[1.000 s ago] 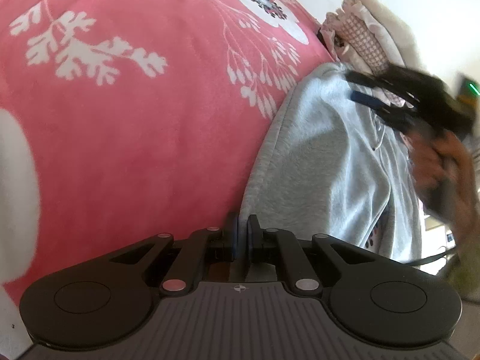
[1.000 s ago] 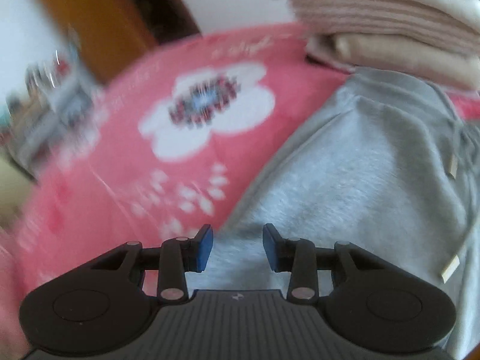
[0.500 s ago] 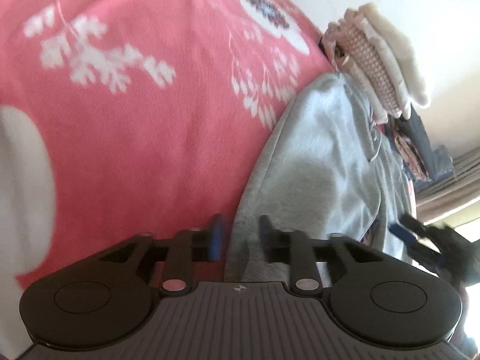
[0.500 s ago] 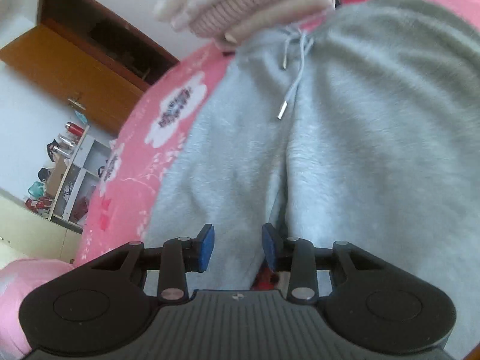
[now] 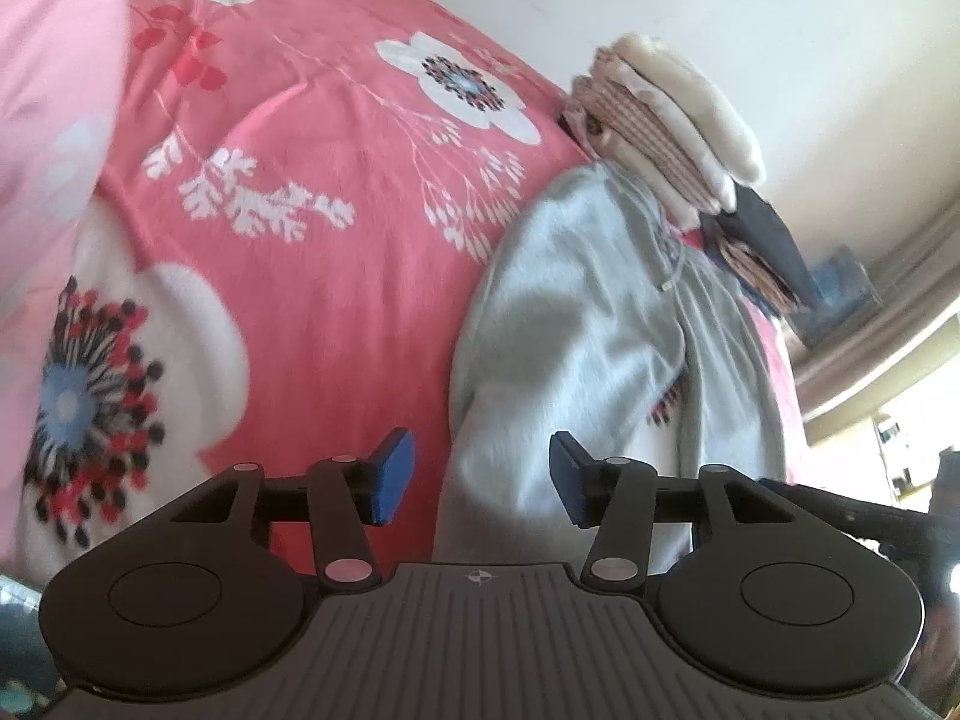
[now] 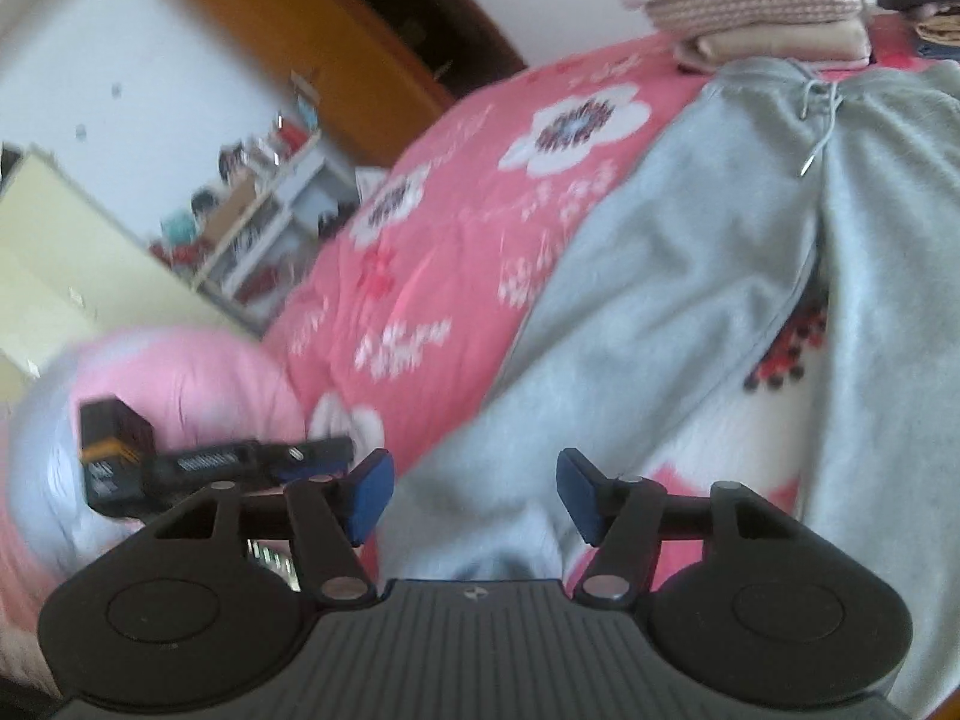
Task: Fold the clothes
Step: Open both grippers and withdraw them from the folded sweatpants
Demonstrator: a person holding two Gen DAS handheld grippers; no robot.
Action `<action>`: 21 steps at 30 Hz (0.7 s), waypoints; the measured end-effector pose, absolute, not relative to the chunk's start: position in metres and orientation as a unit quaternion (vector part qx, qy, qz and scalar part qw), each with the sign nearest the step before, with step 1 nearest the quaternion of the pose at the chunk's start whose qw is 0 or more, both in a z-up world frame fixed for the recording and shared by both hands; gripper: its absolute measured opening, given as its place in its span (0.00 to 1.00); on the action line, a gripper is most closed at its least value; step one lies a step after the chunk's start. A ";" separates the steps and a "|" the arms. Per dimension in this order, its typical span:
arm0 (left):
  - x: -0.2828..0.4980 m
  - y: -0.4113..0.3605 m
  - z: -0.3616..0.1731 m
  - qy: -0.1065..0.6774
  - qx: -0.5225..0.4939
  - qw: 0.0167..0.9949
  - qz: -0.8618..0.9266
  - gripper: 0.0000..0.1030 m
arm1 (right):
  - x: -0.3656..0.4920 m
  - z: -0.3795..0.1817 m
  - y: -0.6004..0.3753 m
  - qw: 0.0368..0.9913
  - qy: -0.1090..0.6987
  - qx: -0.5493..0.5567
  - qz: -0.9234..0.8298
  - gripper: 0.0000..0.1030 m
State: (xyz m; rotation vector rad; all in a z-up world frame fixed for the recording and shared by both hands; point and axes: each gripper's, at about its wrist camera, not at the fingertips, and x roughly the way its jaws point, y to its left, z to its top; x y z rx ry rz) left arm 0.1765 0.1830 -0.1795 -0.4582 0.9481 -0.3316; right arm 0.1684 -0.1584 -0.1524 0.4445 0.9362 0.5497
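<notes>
Grey sweatpants [image 5: 576, 348] released: left gripper [image 5: 474, 483], pinching them a second ago, spreads wider; right gripper [image 6: 474, 495] widening too, both empty.

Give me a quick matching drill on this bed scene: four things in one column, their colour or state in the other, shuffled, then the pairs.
Things:
1. sweatpants
2. bedspread
3. stack of folded clothes
4. left gripper

States:
A. pink with white flowers
B. jaws apart, nothing between the pads
C. grey, spread flat, legs apart
D. cream and beige, piled beyond the waistband

Pairs: 1-C, 2-A, 3-D, 4-B
</notes>
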 end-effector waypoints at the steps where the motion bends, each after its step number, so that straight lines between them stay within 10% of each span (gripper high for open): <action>1: 0.175 0.183 -0.180 0.452 -0.212 0.851 -0.163 0.49 | 0.165 -0.150 -0.158 0.833 0.447 0.201 0.258 0.62; 21: 0.109 0.116 -0.124 0.397 -0.068 0.915 0.009 0.49 | 0.097 -0.175 -0.215 0.796 0.494 0.171 0.306 0.72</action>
